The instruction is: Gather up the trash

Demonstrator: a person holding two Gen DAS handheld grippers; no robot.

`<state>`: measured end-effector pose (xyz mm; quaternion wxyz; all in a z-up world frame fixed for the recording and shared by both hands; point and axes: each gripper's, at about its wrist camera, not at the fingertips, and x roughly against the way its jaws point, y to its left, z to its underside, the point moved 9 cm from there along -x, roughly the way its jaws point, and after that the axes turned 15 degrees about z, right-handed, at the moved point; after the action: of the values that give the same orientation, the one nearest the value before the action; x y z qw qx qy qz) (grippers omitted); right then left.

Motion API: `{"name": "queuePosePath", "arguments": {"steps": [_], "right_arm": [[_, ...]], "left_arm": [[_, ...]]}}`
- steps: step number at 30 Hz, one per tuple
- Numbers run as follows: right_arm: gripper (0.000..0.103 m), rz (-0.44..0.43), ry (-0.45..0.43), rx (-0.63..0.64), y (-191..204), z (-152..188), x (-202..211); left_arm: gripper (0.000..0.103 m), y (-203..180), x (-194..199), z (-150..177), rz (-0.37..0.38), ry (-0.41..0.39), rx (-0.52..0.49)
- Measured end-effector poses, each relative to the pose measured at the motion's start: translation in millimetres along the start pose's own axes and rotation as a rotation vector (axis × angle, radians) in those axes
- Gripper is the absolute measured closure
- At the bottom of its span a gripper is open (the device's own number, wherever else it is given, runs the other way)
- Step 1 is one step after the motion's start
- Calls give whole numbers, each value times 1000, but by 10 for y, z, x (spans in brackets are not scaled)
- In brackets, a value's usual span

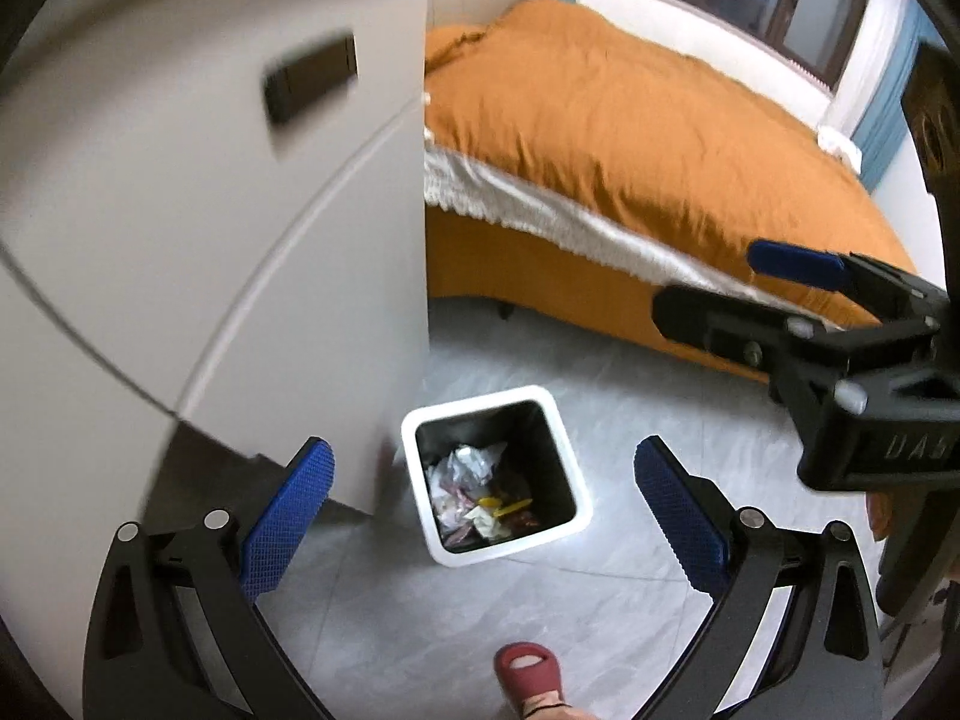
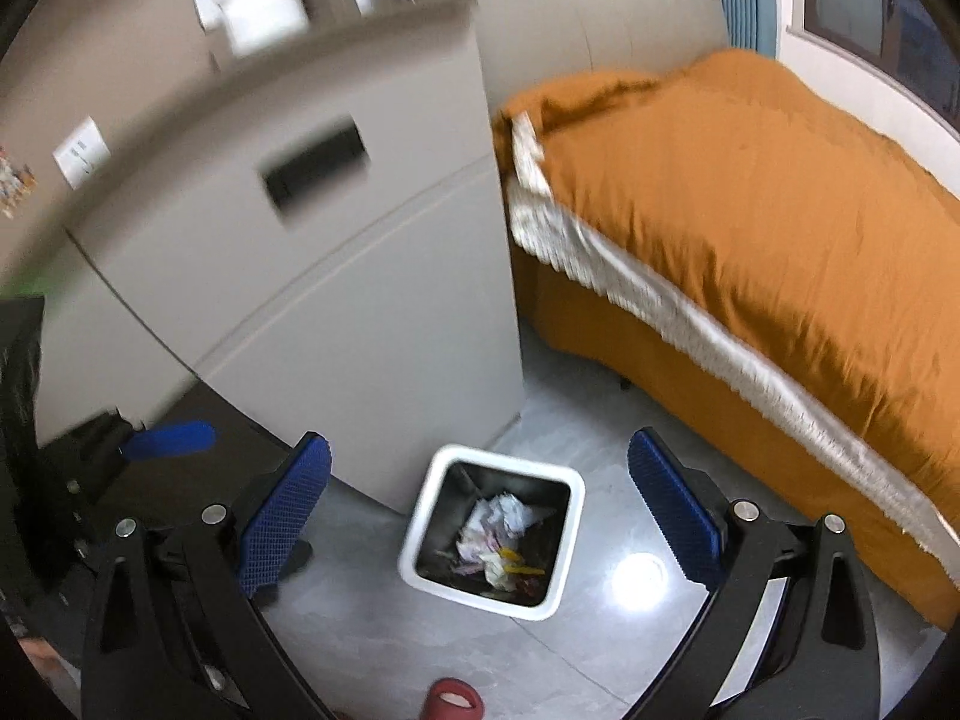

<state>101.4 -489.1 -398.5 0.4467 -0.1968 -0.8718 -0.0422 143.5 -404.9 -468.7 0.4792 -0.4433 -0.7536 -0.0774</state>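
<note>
A white square trash bin [image 1: 420, 420] with a dark inside stands on the grey tile floor beside a cabinet; the right wrist view shows the same trash bin [image 2: 573, 483]. Crumpled paper and wrappers [image 1: 474, 495] lie in it, seen again as crumpled paper and wrappers [image 2: 501, 531]. My left gripper [image 1: 483, 510] hangs open above the bin, nothing between its blue pads. My right gripper [image 2: 480, 516] is open and empty too, also above the bin. The right gripper [image 1: 726, 285] shows from the side at the right of the left wrist view.
A tall pale cabinet [image 1: 210, 210] with a dark recessed handle stands left of the bin. A bed with an orange cover [image 1: 630, 138] fills the right. A person's foot in a red slipper [image 1: 531, 675] is at the bottom edge. Grey tiles [image 2: 600, 642] surround the bin.
</note>
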Motion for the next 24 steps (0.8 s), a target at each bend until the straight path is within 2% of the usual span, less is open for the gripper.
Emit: {"name": "queuePosePath", "arguments": {"steps": [3, 6, 10, 18, 21, 24], "right_arm": [[4, -26, -52, -6, 75, -209, 342], [4, -64, -87, -3, 205, -390, 630], [4, -109, -139, 26, 451, -618, 953], [4, -209, -285, 101, 1102, -1158, 1726], [4, -242, -334, 115, 1370, -1316, 1983], [4, -274, -369, 115, 1632, -1448, 2225]], "left_arm": [[5, -100, 400, -87, -9, -52, 22], [5, -117, 690, -114, -18, -68, 57], [5, -97, 1215, -211, -83, -131, 61], [5, 338, 2437, -319, -235, -286, 129], [5, 502, 2851, -343, -246, -331, 145], [5, 663, 3244, -356, -290, -369, 136]]}}
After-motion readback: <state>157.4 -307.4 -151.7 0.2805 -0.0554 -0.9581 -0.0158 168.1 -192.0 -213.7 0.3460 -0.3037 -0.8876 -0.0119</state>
